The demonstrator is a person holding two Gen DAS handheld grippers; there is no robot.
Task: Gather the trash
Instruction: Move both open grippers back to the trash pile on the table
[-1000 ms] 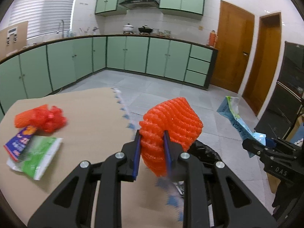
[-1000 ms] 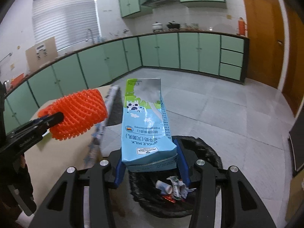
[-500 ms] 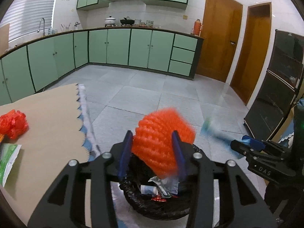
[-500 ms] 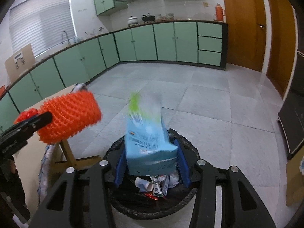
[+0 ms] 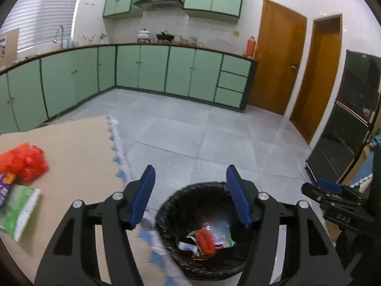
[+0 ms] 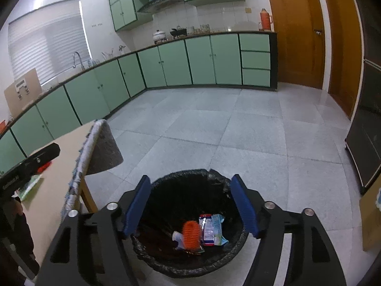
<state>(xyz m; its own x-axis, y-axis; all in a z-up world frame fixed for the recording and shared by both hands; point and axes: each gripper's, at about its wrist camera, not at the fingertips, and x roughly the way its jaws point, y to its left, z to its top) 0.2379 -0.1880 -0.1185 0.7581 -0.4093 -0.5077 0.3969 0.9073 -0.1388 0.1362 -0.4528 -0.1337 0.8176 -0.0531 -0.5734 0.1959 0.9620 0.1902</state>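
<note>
The right tongs (image 6: 190,205) hang above the bin (image 6: 190,265), jaws opening with nothing between them; inside the bin, an orange net (image 6: 190,236) lies beside a carton (image 6: 212,230).

Round black-bagged trash bin (image 6: 190,259) mouth is open from above, with loose wrappers low inside. Beige-topped table (image 5: 78,147) edge with its blue-white fringe sits just beside the bin on the left and blocks that side. Grey tiled floor (image 6: 250,131) beyond the bin is free. Dark glass-front cabinet (image 5: 352,124) stands at far right, well apart. The red mesh bag (image 5: 23,160) and green packet (image 5: 17,208) occupy the table's left part.
</note>
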